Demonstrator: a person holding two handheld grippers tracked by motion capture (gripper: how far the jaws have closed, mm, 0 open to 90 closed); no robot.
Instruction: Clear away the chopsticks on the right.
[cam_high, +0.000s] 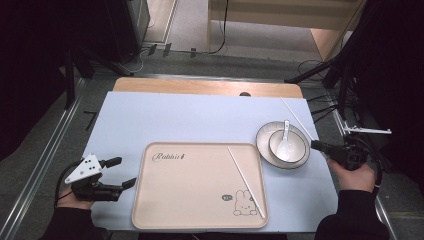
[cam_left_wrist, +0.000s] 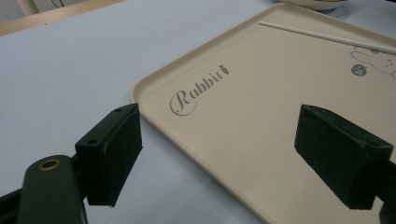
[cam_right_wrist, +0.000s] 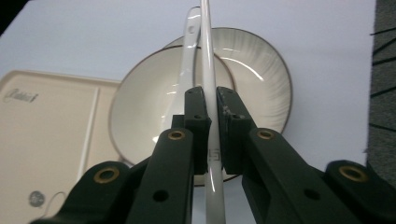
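The right gripper (cam_right_wrist: 211, 112) has its two black jaws pinched tight on a white chopstick (cam_right_wrist: 206, 56), gripping it partway along, so the stick runs straight on past the pads toward twelve o'clock in the right gripper view and back down between the jaw arms toward six. From above, that same chopstick (cam_high: 298, 118) slants away from the right gripper (cam_high: 320, 146) toward about eleven o'clock, its far end out over the pale blue mat (cam_high: 165, 117), just past the plate's far-right rim.

The matching chopstick (cam_high: 247, 183) lies on the beige tray (cam_high: 192, 210), at roughly eight o'clock from the right gripper, with its long axis running from eleven to five. By my reading the next move turns on this: the held stick would have to travel leftward over the dishes and turn to lie alongside its mate. The right hand is far nearer to that spot than the left.

The left gripper (cam_high: 123, 173) sits at the tray's left edge, jaws spread wide with nothing between them, one pad (cam_left_wrist: 112, 156) over the mat and the other over the tray.

The ribbed plate (cam_high: 262, 142) carries a small bowl (cam_high: 299, 146), and a white spoon (cam_high: 285, 142) rests in that bowl, its handle pointing to twelve.
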